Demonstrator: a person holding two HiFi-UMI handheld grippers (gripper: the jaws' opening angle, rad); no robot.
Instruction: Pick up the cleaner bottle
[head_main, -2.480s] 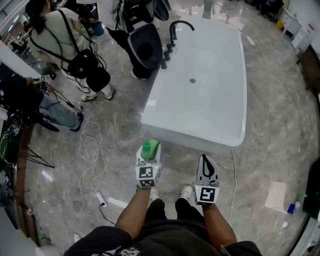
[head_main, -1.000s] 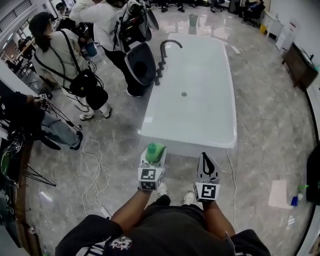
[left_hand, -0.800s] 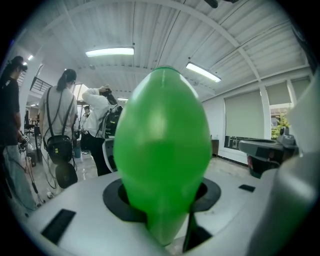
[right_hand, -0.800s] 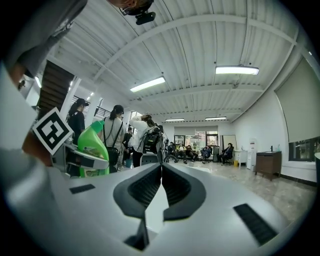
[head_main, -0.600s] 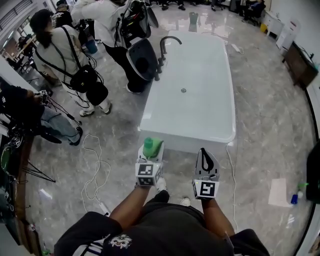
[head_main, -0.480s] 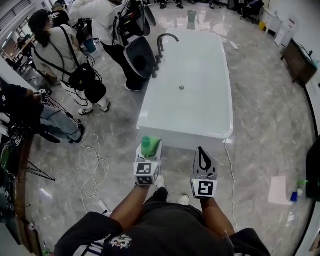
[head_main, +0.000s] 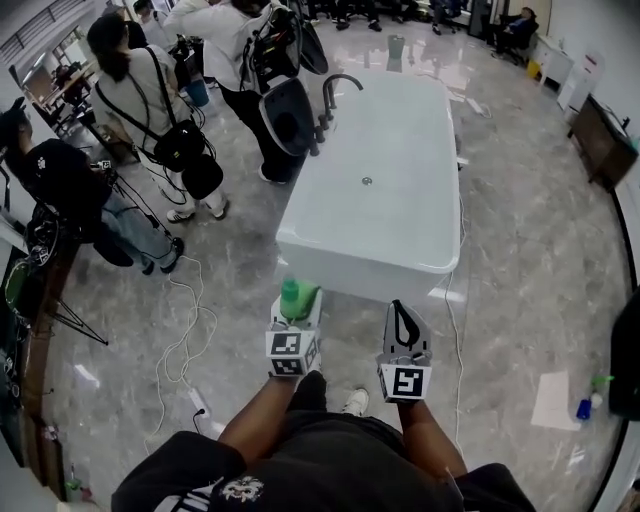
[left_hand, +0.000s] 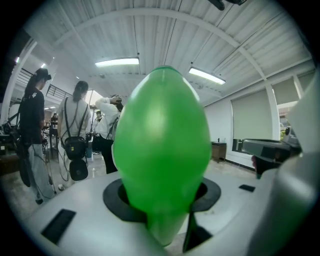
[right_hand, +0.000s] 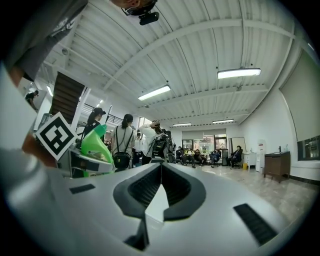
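The cleaner bottle (head_main: 293, 297) is green, and my left gripper (head_main: 297, 304) is shut on it, holding it upright above the floor a little short of the bathtub. In the left gripper view the bottle (left_hand: 162, 145) fills the middle, wedged between the jaws of that gripper (left_hand: 165, 210). My right gripper (head_main: 402, 314) hangs beside it on the right, shut with nothing in it. Seen from the right gripper view, its pads (right_hand: 159, 187) meet at the tip, and the bottle (right_hand: 94, 145) shows at the left.
A white bathtub (head_main: 372, 262) with a dark faucet (head_main: 335, 85) stands just ahead. Several people (head_main: 150, 110) with bags stand at the left. Cables (head_main: 185, 325) trail over the floor at the left. A sheet of paper (head_main: 553, 398) and a small blue bottle (head_main: 583, 408) lie at the right.
Both grippers have travelled together across the room, the bottle still held in the left one. The people at the left and the tub have shifted in the head view.
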